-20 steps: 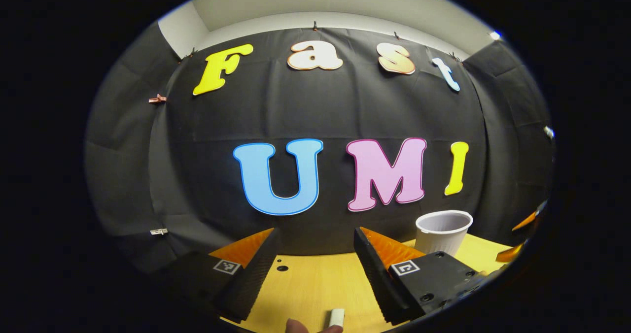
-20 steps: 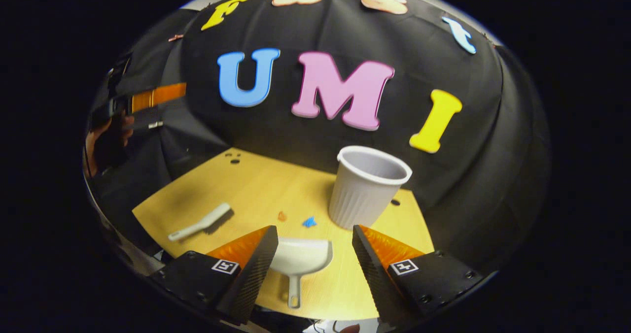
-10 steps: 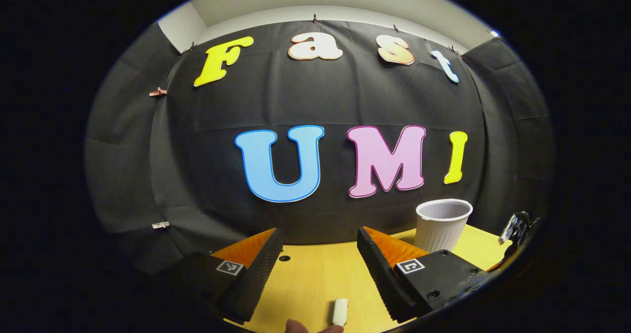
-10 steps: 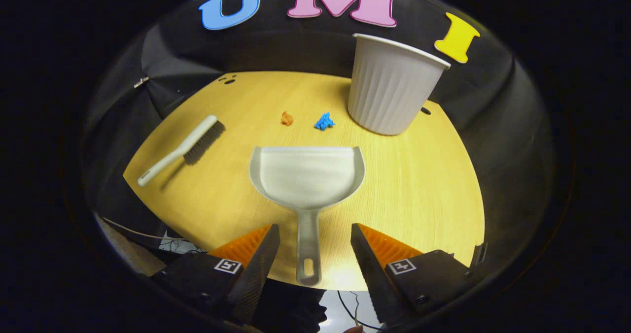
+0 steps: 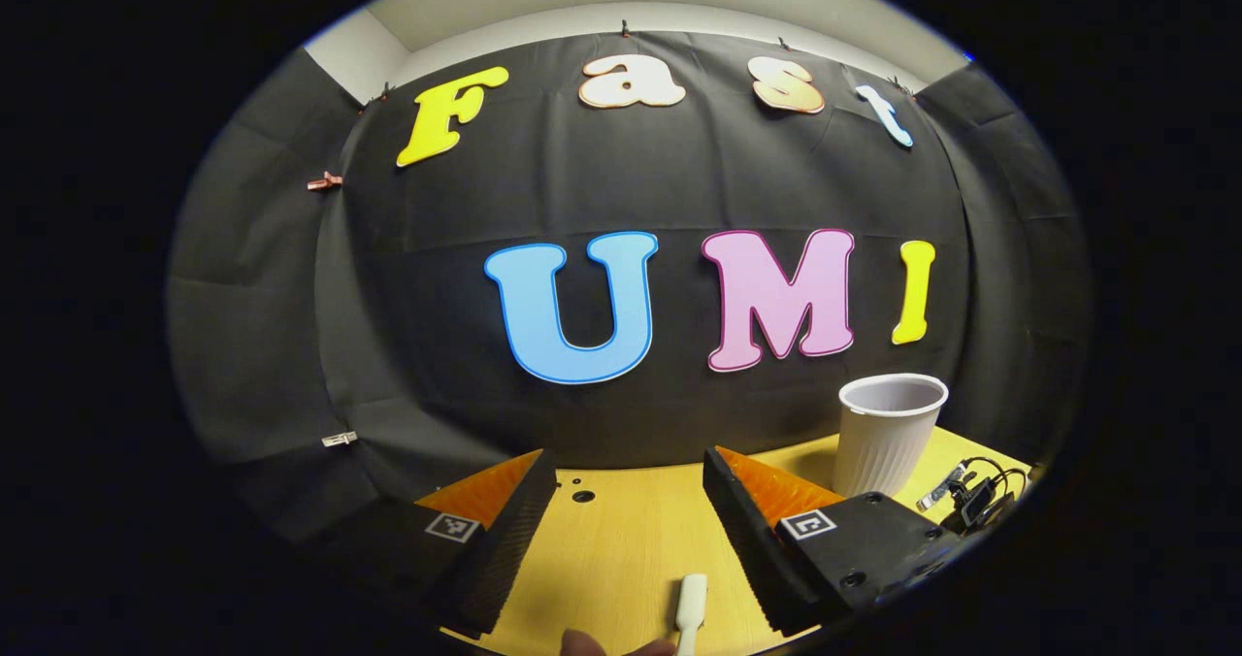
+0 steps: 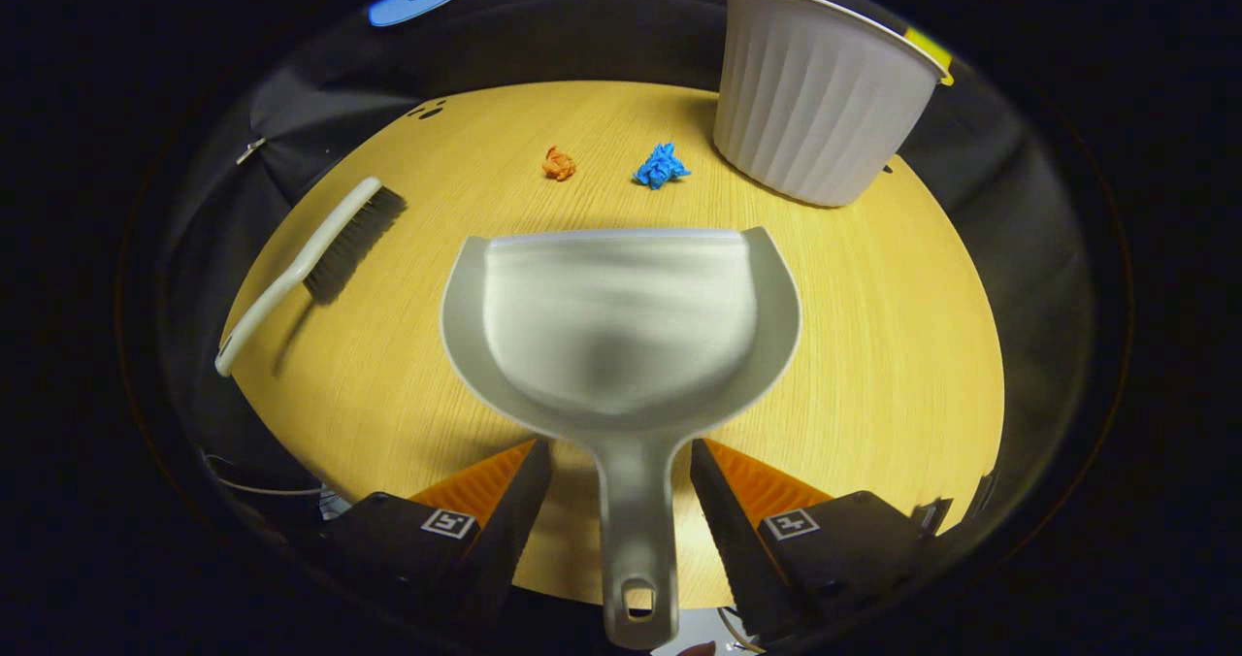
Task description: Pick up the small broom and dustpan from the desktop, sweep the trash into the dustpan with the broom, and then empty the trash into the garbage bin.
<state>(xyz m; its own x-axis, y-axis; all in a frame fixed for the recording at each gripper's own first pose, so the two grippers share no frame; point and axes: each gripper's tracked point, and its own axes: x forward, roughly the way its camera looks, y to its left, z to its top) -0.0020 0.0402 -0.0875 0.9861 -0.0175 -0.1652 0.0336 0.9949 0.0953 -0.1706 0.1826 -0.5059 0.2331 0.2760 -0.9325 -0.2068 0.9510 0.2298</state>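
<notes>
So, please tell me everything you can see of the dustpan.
The dustpan is pale grey, plastic by its look, with a wide empty scoop, raised side walls and a straight handle ending in a hanging hole. It lies flat on the wooden desktop, mouth facing the two paper scraps. The handle lies between the open fingers of the right gripper, ungripped.

1. In the right gripper view, the right gripper [image 6: 621, 462] has its fingers spread to either side of the grey plastic dustpan [image 6: 621, 326]'s handle, with a gap on each side.
2. Bare yellow wooden desktop [image 6: 873, 345] lies open to the right of the dustpan.
3. The white ribbed plastic bin [image 6: 815, 103] stands upright at the far right, blocking that corner.
4. A crumpled orange paper scrap [image 6: 558, 163] and a crumpled blue paper scrap [image 6: 661, 165] lie beyond the dustpan's mouth, apart from it.
5. The white-handled, dark-bristled small broom [image 6: 310, 263] lies at the left, with free desktop between it and the dustpan.
6. In the left gripper view, open desktop shows between the left gripper [image 5: 629, 520]'s spread fingers.
</notes>
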